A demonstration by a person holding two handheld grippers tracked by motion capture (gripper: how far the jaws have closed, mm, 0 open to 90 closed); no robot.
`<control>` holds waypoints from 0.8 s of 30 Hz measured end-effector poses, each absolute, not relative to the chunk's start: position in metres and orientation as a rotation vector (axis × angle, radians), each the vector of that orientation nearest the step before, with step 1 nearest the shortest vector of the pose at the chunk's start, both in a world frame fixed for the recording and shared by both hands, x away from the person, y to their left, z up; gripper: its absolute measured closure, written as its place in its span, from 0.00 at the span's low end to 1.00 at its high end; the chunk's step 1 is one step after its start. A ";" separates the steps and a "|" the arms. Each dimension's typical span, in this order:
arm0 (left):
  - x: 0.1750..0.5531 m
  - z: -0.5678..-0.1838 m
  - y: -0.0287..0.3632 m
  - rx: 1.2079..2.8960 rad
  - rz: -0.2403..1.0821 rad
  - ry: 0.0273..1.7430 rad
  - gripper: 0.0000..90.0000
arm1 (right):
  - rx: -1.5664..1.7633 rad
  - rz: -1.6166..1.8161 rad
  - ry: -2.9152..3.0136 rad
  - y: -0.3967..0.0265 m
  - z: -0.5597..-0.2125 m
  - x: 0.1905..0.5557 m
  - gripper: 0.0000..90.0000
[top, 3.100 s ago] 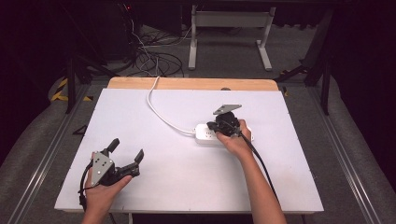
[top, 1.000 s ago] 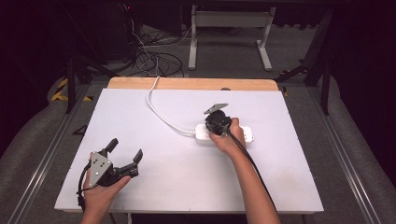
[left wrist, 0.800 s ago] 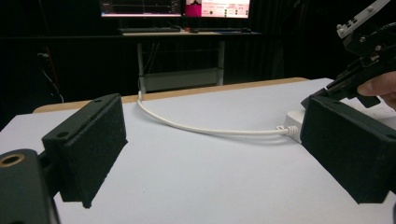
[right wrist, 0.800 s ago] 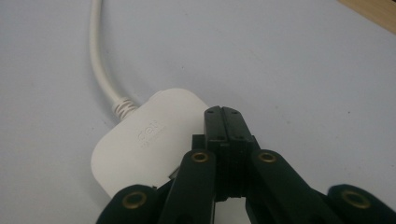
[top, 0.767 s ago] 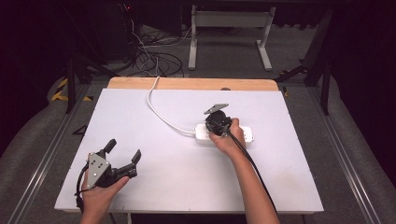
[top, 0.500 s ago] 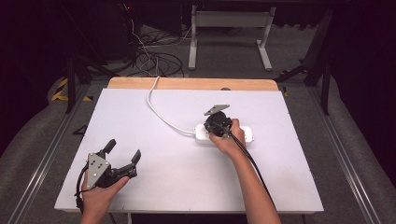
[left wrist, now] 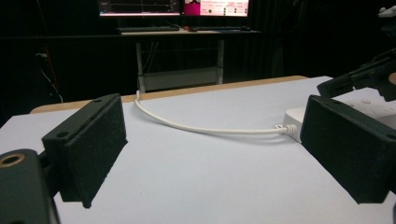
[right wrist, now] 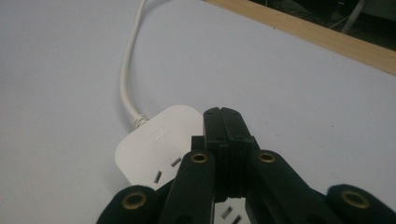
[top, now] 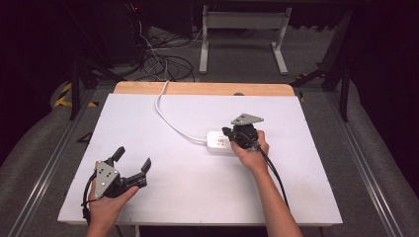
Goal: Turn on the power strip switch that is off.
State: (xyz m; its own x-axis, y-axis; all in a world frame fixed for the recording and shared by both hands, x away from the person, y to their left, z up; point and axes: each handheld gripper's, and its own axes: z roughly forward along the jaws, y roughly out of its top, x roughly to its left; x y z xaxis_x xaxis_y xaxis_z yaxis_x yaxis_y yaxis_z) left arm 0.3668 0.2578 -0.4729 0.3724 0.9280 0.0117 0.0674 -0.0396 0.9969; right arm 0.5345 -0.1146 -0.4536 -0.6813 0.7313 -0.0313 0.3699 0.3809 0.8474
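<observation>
Room: dark floor and loose black cables beyond my claws; past the far edge a grey metal table frame (top: 243, 29).
Surface: matte white tabletop (top: 197, 197), flat and smooth, with a pale wooden strip (top: 202, 89) along its far edge.
Right claw (right wrist: 223, 122): clenched, my two black jaws pressed flat together with nothing between them, their tips over the near end of the power strip; whether they touch it I cannot tell.
Power strip (right wrist: 154, 144): glossy white plastic block with rounded corners and slotted sockets, lying flat directly beneath and ahead of my right claw.
Cord (right wrist: 128, 60): smooth round white cable, leaving the strip's far end through a ribbed collar and curving away from my right claw to the wooden strip.
Left claw (top: 132, 165): released, my jaws spread wide over bare tabletop; the pads (left wrist: 95, 149) are black and felt-like on rigid blocks.
Open room, left: bare white surface all round my left claw, with the table's near edge close behind it; the strip lies well off on its right-jaw side.
Open room, right: bare tabletop on every side of my right claw apart from the strip and cord.
</observation>
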 end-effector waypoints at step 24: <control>0.370 -0.474 0.253 1.450 0.899 0.956 0.09 | 0.945 1.401 2.056 -0.184 -0.432 0.494 1.00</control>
State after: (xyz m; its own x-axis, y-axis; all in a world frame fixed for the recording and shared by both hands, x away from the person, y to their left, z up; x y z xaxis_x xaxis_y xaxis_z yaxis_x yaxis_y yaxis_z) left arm 0.3700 0.2531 -0.4735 0.3803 0.9247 0.0153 0.0725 -0.0463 0.9963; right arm 0.4940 -0.1839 -0.4322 -0.6490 0.7608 -0.0044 0.2741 0.2391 0.9315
